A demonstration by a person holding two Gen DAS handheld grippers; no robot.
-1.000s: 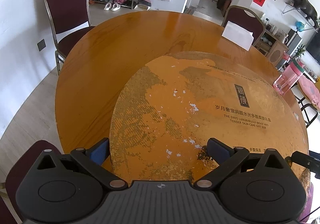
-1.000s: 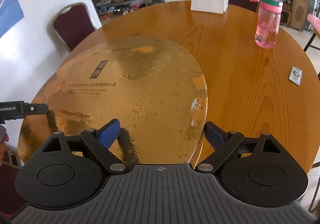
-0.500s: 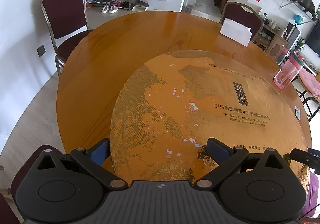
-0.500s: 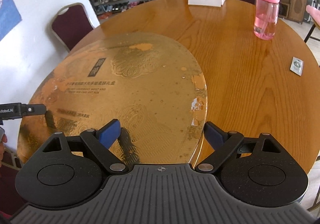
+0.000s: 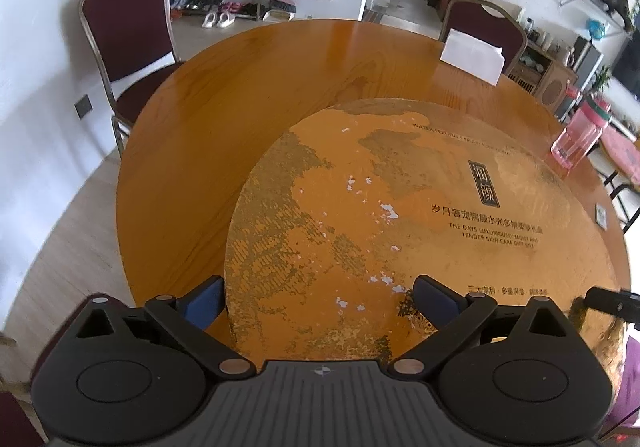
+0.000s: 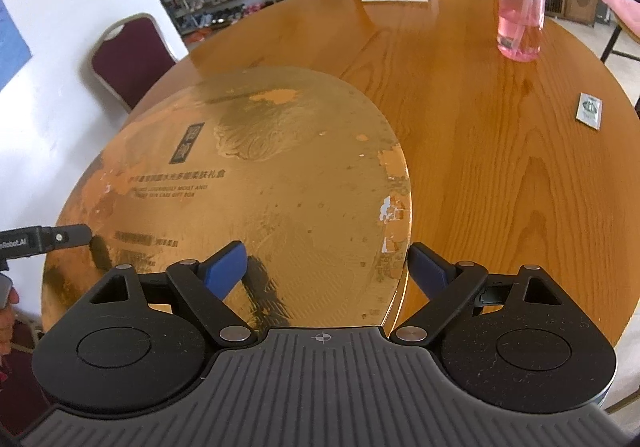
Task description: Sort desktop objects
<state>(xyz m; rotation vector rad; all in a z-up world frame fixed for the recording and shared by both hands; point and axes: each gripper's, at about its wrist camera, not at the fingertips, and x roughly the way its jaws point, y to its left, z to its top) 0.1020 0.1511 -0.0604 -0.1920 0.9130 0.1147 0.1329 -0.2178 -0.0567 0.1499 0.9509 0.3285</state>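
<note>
From the left wrist view, the left gripper hangs with its blue-padded fingers spread wide and nothing between them, poised above the near-left rim of a large round gold lid that lies flat on the round wooden table. The lid's near edge is hidden behind the gripper body, and its small print is too worn to read fully. Farther right stand a white tissue box and a pink water bottle, partly blurred by the fisheye rim. In the right wrist view, the right gripper is likewise spread and empty over the lid's near-right edge; a small packet lies well apart on the right.
</note>
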